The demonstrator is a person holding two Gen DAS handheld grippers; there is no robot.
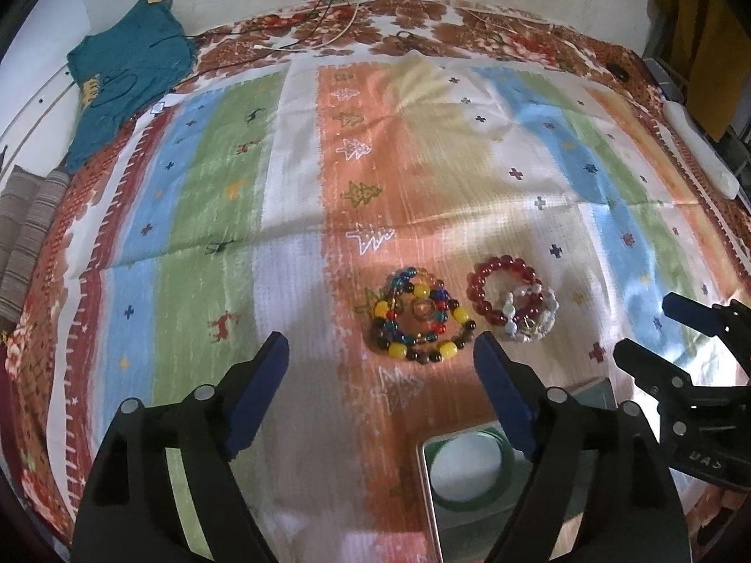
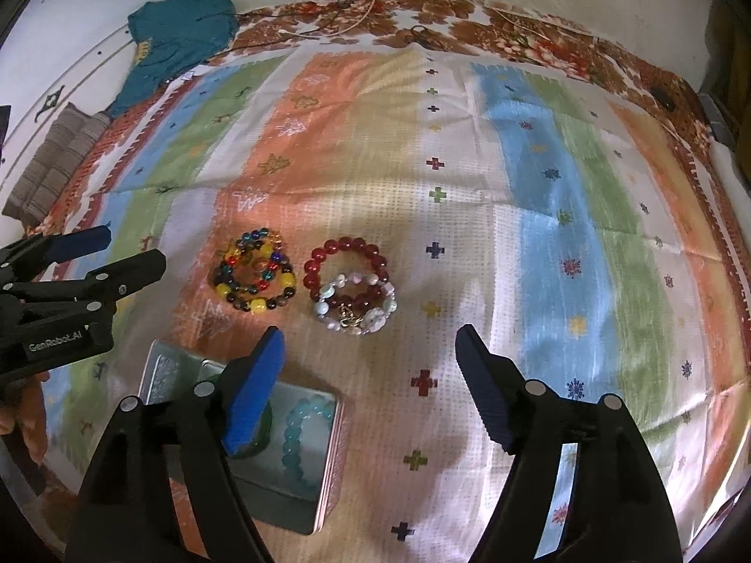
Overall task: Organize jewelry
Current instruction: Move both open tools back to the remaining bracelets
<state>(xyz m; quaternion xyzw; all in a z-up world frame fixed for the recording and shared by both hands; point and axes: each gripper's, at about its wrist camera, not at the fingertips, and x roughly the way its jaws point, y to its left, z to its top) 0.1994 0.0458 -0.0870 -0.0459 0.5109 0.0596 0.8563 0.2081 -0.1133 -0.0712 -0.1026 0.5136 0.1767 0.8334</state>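
Hovering with both my left gripper (image 1: 381, 352) and right gripper (image 2: 370, 345) wide open and empty, I judge it partly done: turquoise bead bracelet (image 2: 300, 441) sits in the tin box (image 2: 328, 478); multicolored bracelets (image 2: 256, 277) and red bracelets (image 2: 349, 277) wait on the cloth.

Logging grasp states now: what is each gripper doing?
Left gripper: open, holding nothing.
Right gripper: open, holding nothing.

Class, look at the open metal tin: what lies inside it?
Inside the tin: a light blue bead bracelet and a green bangle. The right gripper's finger covers the rest.
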